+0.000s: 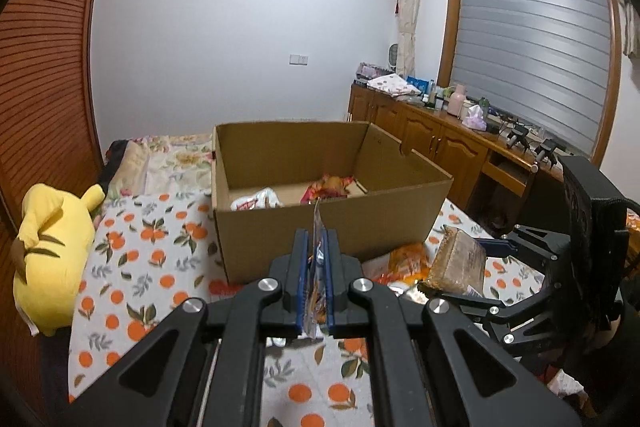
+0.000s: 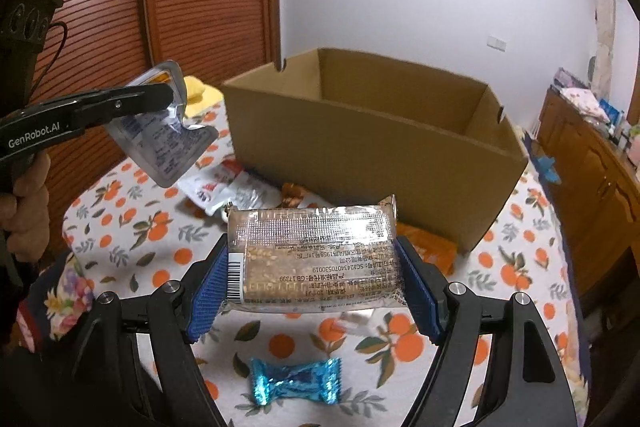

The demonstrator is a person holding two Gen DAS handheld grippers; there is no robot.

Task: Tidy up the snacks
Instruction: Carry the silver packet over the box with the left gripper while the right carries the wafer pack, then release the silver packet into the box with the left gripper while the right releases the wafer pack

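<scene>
An open cardboard box [image 1: 280, 231] stands on the bed; it also shows in the right wrist view [image 2: 360, 155]. Two snack packets [image 1: 332, 187] lie inside it. My left gripper [image 1: 316, 239] is shut on a thin silver foil packet [image 1: 318, 259], held edge-on just in front of the box; the right wrist view shows it [image 2: 164, 143] at the left. My right gripper [image 2: 316, 267] is shut on a clear-wrapped brown snack bar [image 2: 312, 259], held above the bed short of the box, also seen in the left wrist view [image 1: 456, 261].
A blue-wrapped candy [image 2: 296, 381], a white and red packet [image 2: 224, 189] and an orange packet [image 2: 430, 247] lie on the orange-print bedsheet [image 2: 500, 267]. A yellow plush toy [image 1: 48, 259] lies at the bed's left. Wooden cabinets [image 1: 440, 143] stand at the right.
</scene>
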